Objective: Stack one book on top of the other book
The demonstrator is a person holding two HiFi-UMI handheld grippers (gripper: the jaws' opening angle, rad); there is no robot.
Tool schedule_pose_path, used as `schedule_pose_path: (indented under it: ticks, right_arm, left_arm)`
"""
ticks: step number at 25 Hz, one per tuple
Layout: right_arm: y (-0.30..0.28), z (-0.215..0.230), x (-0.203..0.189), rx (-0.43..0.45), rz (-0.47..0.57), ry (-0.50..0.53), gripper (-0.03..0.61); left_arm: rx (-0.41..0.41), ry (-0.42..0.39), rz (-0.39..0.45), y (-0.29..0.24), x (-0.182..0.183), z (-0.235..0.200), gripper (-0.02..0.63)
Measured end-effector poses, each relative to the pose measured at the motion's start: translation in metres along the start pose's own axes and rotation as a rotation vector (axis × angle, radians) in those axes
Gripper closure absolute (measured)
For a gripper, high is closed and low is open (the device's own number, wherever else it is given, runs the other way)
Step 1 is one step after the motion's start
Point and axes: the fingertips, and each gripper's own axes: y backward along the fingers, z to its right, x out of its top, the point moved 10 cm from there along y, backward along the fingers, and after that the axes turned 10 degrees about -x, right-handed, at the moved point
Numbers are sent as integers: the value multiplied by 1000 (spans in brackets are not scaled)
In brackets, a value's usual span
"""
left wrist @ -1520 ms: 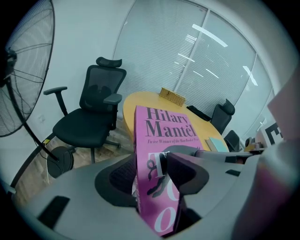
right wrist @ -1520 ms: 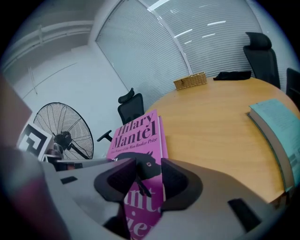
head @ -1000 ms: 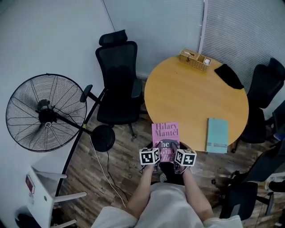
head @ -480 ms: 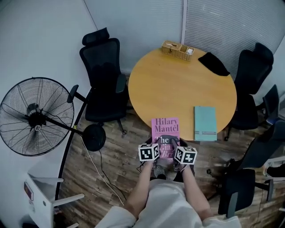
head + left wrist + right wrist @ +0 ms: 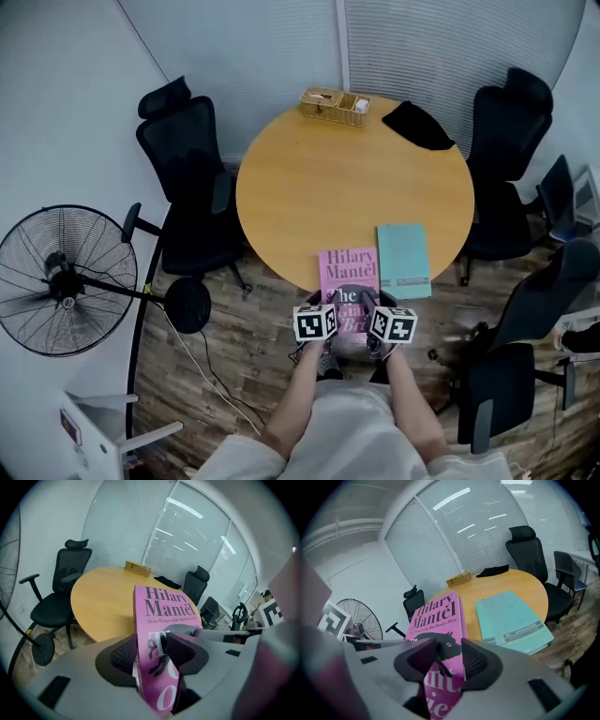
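A pink book (image 5: pixel 349 281) with white and dark lettering is held by its near end over the front edge of the round wooden table (image 5: pixel 319 187). My left gripper (image 5: pixel 330 309) is shut on the pink book (image 5: pixel 157 639) at its left side, pads pressing both covers. My right gripper (image 5: pixel 370 307) is shut on the pink book (image 5: pixel 440 630) at its right side. A teal book (image 5: pixel 403 260) lies flat at the table's front right edge, just right of the pink one; the right gripper view shows the teal book (image 5: pixel 511 620) beside it.
A wicker tray (image 5: pixel 335 106) and a black cloth (image 5: pixel 418 125) sit at the table's far side. Black office chairs (image 5: pixel 187 178) stand left and right (image 5: pixel 502 159) of the table. A floor fan (image 5: pixel 66 281) stands at the left, its cable on the wood floor.
The table, both books and the chairs have slid left in the head view. The pink book now lies closer to the teal book. Both grippers keep their hold.
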Motion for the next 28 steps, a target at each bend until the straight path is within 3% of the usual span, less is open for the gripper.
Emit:
schedule_pose_path:
  ticks: [18,28]
  right_arm:
    - [-11,116,51,-35,-10,-81,405]
    - [-35,158,71,-13,-81,-59,403]
  left_arm:
    - [-47,-66,-73,-98,35,78,410]
    - [-5,-43,-120,-143,42,95,413]
